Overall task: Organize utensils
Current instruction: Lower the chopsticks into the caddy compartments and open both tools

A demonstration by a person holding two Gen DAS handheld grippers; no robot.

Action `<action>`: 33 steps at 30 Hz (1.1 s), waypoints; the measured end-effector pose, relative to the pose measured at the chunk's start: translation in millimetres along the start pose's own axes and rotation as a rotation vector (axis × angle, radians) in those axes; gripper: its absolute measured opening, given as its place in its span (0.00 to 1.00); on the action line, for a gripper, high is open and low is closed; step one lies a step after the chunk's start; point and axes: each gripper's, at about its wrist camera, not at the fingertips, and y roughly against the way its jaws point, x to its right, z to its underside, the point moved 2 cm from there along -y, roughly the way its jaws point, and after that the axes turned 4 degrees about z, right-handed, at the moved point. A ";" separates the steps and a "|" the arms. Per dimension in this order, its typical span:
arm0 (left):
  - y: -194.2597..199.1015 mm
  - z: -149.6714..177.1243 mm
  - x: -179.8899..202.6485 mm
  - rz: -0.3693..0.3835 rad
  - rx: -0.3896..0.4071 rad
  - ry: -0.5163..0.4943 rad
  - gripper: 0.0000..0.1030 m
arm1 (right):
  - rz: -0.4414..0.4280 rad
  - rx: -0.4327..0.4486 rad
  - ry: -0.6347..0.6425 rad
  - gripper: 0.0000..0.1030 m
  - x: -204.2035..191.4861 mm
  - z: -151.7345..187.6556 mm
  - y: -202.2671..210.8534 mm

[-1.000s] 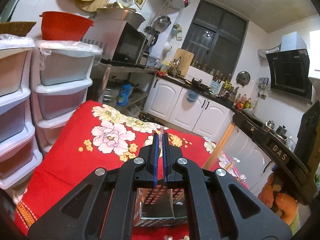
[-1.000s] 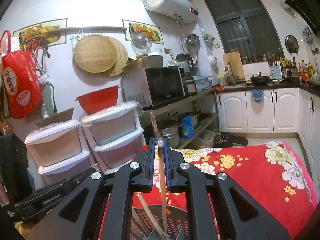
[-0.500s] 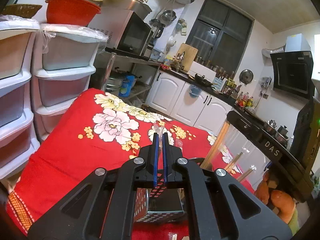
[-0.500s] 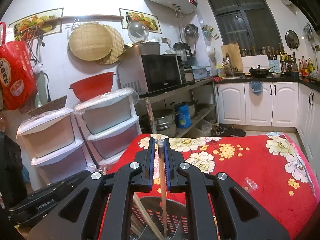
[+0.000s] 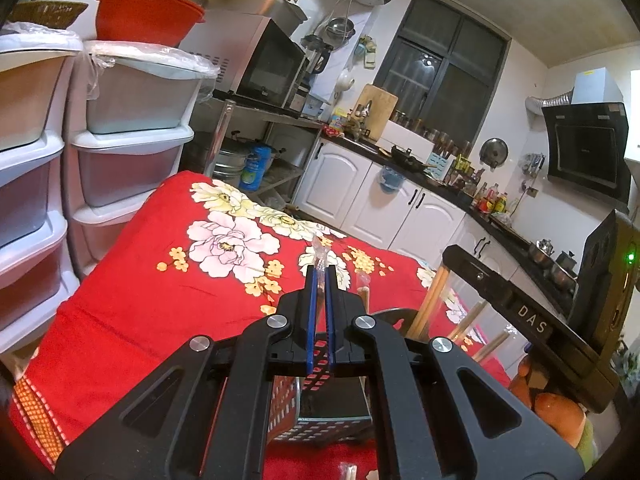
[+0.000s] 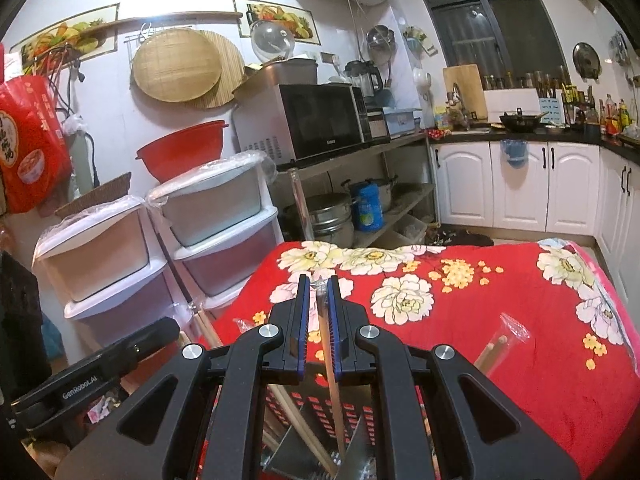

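Note:
In the left wrist view my left gripper [image 5: 320,276] is shut on a thin chopstick in a clear wrapper [image 5: 321,252], whose tip pokes out past the blue pads. Right under it stands the perforated metal utensil holder [image 5: 320,416] on the red flowered tablecloth [image 5: 160,288]. My right gripper [image 6: 318,284] is shut on another wrapped chopstick [image 6: 330,360] that runs down into the same holder [image 6: 360,420]. Bare wooden chopsticks [image 6: 296,412] lean inside it. The other gripper's black body shows at each view's edge.
A wrapped chopstick [image 6: 498,346] sticks up at the right. Stacked plastic drawers [image 5: 132,152] stand beside the table's far left. A steel rack with a microwave [image 6: 320,120] and white cabinets [image 6: 520,188] lie beyond the table.
Both grippers have sunk toward the holder, each still shut on its chopstick. The right chopstick reaches deeper into the holder.

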 end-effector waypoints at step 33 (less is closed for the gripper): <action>27.1 14.6 -5.1 0.014 -0.013 0.002 0.35 | 0.027 -0.068 -0.056 0.46 17.6 23.7 51.6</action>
